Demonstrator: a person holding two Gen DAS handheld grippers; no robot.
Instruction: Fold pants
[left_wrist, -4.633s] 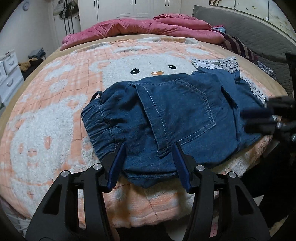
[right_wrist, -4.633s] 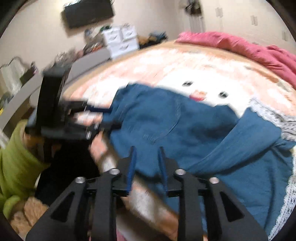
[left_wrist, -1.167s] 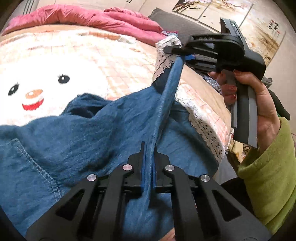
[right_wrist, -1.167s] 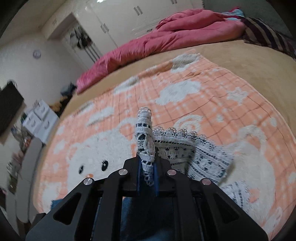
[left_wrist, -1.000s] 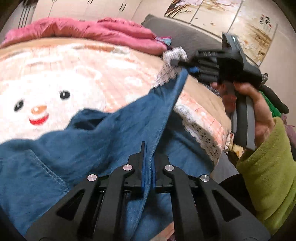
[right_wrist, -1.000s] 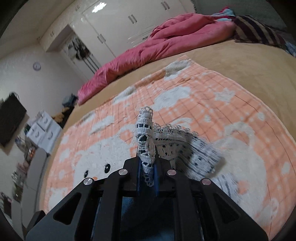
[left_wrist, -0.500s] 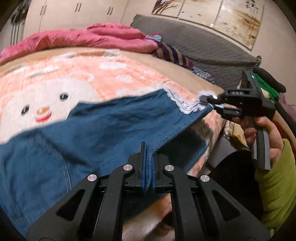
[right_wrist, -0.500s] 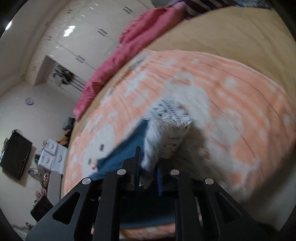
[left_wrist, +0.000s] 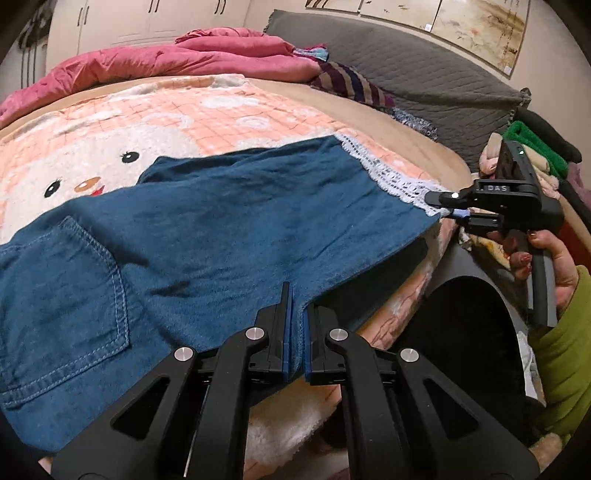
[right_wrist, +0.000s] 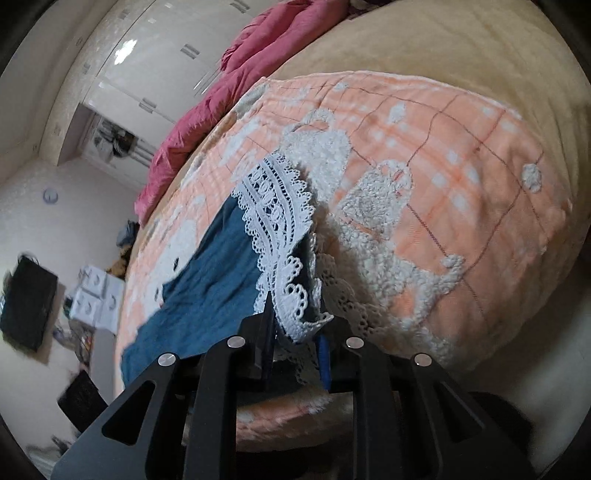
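Note:
Blue denim pants with a back pocket and a white lace hem lie spread flat across the orange blanket. My left gripper is nearly shut on the near edge of the pant leg. My right gripper is at the lace hem corner by the bed's right edge. In the right wrist view the right gripper has its jaws parted, with the lace hem lying loosely between them and denim stretching away.
The blanket has a cartoon face. A pink quilt and striped cloth lie at the far side, a grey headboard behind. Clothes pile sits off the bed's right edge. Drawers stand by the wall.
The raised pant leg has been pulled out to the right and laid flat on the blanket. The right gripper's jaws have parted around the lace hem. The left gripper still pinches the denim.

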